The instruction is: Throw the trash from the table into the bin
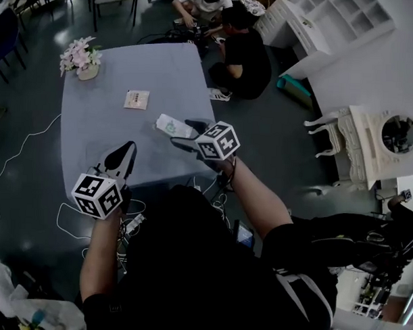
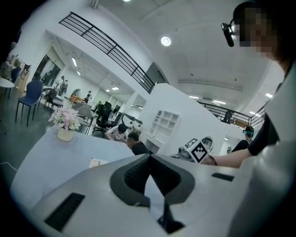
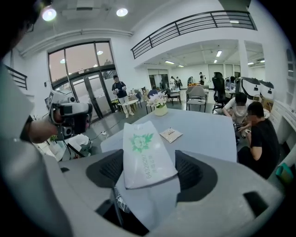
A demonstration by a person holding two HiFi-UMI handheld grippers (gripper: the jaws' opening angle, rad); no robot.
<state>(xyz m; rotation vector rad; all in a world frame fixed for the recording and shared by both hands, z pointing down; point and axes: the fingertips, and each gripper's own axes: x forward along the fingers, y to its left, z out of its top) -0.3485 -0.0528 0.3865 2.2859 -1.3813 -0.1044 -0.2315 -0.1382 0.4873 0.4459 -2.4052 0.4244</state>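
My right gripper (image 1: pixel 184 134) is shut on a white packet with a green flower print (image 1: pixel 173 126), held above the near right part of the grey table (image 1: pixel 162 71). In the right gripper view the packet (image 3: pixel 145 152) sticks up between the two pads, tilted left. A small flat beige packet (image 1: pixel 136 99) lies on the table's middle, farther off; it also shows in the right gripper view (image 3: pixel 170 134). My left gripper (image 1: pixel 128 150) hangs over the table's near left edge, its jaws together with nothing between them (image 2: pixel 149 159).
A vase of pink flowers (image 1: pixel 82 58) stands at the table's far left corner. Two people (image 1: pixel 241 50) sit on the floor past the far right corner. A white plastic bag (image 1: pixel 12 296) lies on the floor at my near left. White furniture (image 1: pixel 369 143) stands to the right.
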